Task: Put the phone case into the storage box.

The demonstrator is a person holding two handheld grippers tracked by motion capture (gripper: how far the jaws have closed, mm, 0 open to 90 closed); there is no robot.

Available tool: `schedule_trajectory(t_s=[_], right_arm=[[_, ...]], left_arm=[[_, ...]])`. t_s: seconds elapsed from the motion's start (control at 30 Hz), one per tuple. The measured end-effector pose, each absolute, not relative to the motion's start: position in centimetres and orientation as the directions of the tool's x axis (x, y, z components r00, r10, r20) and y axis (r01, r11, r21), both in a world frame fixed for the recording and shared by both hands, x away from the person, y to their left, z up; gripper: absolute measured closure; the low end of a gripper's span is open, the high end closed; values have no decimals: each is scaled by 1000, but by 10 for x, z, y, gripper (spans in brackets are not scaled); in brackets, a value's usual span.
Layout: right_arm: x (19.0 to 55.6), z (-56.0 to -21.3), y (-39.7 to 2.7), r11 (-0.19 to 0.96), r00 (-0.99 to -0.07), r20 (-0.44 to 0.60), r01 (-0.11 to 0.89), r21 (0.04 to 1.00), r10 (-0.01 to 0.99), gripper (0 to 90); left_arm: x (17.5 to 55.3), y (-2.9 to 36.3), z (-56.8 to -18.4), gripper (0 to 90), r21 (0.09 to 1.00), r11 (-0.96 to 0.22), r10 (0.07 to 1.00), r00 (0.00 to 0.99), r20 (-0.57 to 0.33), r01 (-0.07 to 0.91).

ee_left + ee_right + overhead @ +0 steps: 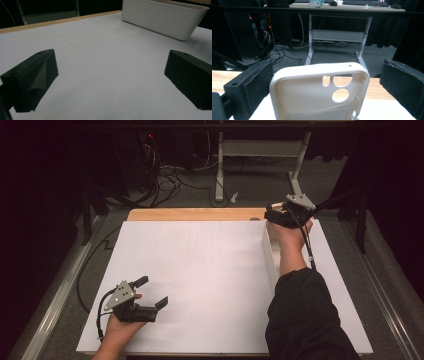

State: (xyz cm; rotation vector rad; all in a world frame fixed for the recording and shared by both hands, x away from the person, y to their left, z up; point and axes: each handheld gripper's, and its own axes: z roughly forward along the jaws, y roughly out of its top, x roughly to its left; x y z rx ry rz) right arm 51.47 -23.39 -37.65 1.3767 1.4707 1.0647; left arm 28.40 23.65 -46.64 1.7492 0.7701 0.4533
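A cream phone case [312, 97] with camera cut-outs stands upright between the jaws of my right gripper [325, 82]. The left jaw sits right beside the case's edge and a gap shows at the right jaw, so the gripper is open. In the high view my right gripper [271, 215] hovers over the far end of a white bin [270, 252], whose inside is hidden by the arm. My left gripper [154, 290] rests low at the near left of the white table [200, 265], open [111, 75] with nothing between its jaws.
The white bin [162, 20] stands on the right part of the table. A wooden strip [195, 214] runs along the far edge. Beyond it are floor cables [165, 180] and a white desk frame [260, 150]. A dark sleeve [305, 315] covers the near right.
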Motion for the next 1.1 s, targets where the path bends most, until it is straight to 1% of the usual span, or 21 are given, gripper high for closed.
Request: schedule_trajectory(t_s=[0.47, 1.1], right_arm=[[521, -382, -227, 50, -56, -34, 302, 952, 998, 1], [516, -365, -230, 48, -66, -31, 264, 963, 997, 1]], left_arm=[[285, 238, -467, 1, 947, -169, 696, 713, -82, 274], [284, 237, -467, 1, 948, -166, 694, 715, -82, 271]])
